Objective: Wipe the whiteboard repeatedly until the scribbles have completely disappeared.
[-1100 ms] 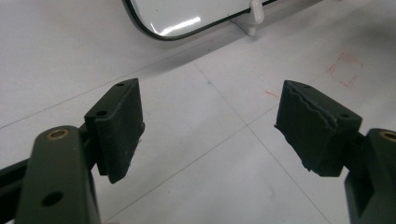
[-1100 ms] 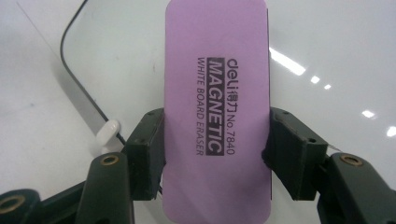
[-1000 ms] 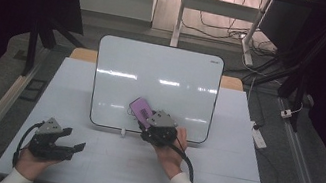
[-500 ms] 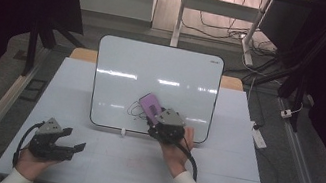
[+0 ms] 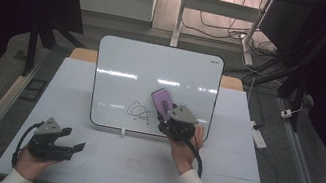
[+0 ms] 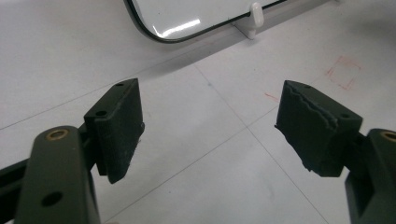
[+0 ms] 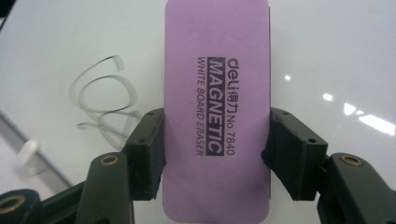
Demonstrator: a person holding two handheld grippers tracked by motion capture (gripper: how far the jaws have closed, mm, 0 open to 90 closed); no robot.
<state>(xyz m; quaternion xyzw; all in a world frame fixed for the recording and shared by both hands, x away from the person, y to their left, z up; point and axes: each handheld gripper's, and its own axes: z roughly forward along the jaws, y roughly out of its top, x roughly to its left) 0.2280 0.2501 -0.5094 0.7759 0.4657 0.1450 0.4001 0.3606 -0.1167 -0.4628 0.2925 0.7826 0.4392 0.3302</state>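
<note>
**Eraser poised beside the scribble on the whiteboard**

The desk (image 5: 103,162) is a broad, matte white surface with faint seams running across it. On it, leaning back on small white feet, stands the whiteboard (image 5: 154,70): a glossy rectangle with rounded corners and a thin dark rim, its face catching streaks of ceiling light. Low on the board sits a looping black scribble (image 5: 139,113).

The right gripper (image 5: 170,117) is clamped on a purple eraser (image 7: 217,93), its black jaws pressing the two long edges. The eraser is a flat, rounded-corner block with a smooth printed back, and it is held up at the board just to the right of the scribble. To wipe well, I judge the eraser's felt face should lie flat against the glossy surface, then sweep sideways across the loops with steady, light pressure; a tilted edge would skip, and a hard push could tip the leaning board back.

The left gripper (image 5: 71,147) rests low over the desk near its front left, well apart from the board, jaws spread with nothing between their worn, chipped rubber pads (image 6: 310,123).
</note>
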